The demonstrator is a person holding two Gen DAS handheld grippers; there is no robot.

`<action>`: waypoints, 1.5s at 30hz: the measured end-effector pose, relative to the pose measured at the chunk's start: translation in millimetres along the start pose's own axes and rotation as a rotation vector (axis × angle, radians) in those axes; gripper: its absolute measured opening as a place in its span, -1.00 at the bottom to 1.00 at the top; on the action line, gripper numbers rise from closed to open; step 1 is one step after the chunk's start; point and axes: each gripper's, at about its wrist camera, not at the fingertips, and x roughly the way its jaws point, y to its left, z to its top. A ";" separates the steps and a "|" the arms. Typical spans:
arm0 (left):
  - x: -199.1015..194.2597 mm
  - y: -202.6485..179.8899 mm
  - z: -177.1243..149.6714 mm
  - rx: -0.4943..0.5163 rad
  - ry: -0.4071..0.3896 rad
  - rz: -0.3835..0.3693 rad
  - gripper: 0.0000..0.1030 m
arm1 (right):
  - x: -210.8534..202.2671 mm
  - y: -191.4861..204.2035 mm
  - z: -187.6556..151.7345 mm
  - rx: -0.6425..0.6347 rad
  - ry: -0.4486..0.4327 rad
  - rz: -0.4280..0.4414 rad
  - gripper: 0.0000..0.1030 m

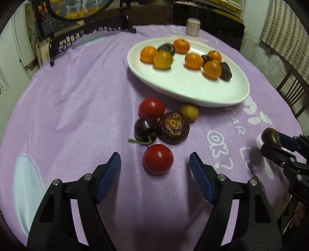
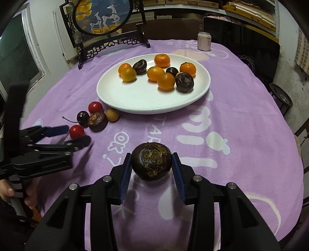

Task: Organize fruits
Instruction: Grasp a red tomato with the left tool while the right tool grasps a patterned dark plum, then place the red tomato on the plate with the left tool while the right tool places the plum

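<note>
Your right claw [image 2: 151, 170] – clamped on a dark water chestnut [image 2: 151, 161], lower centre of frame | your left claw [image 1: 155, 164] – spread wide around a cherry tomato [image 1: 158, 159] on the desk [image 1: 77, 100] | white plate [image 2: 135, 100] of fruit, upper centre

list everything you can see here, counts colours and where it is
plate: 1, white, middle of the table
oranges: 6, orange, on the plate
dark fruits: 3, brown-black, on the plate among the oranges
tomatoes: 2, red, on the cloth before the plate
cherry: 1, dark red, green stem, between the tomatoes
water chestnut: 1, dark brown, on the cloth beside the cherry
small round fruit: 1, tan, by the plate's rim
tablecloth: 1, purple, white print
can: 1, pale, far edge
framed deer picture: 1, black stand, far left
left gripper: open around the near tomato
right gripper: shut on a held chestnut
</note>
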 end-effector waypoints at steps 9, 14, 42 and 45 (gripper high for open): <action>-11.6 12.8 -3.1 -0.042 -0.028 -0.024 -0.44 | -6.4 4.5 2.3 -0.008 -0.013 -0.003 -0.19; -26.0 14.7 -9.0 -0.049 -0.028 -0.046 -0.44 | -5.5 7.7 4.8 -0.011 -0.011 -0.002 -0.19; 23.6 -1.0 153.4 -0.046 -0.021 -0.044 -0.42 | 68.5 0.1 116.3 -0.033 -0.002 0.062 -0.19; 34.1 -4.5 158.0 -0.036 -0.020 -0.052 -0.42 | 79.8 0.5 118.2 -0.050 0.009 0.066 -0.19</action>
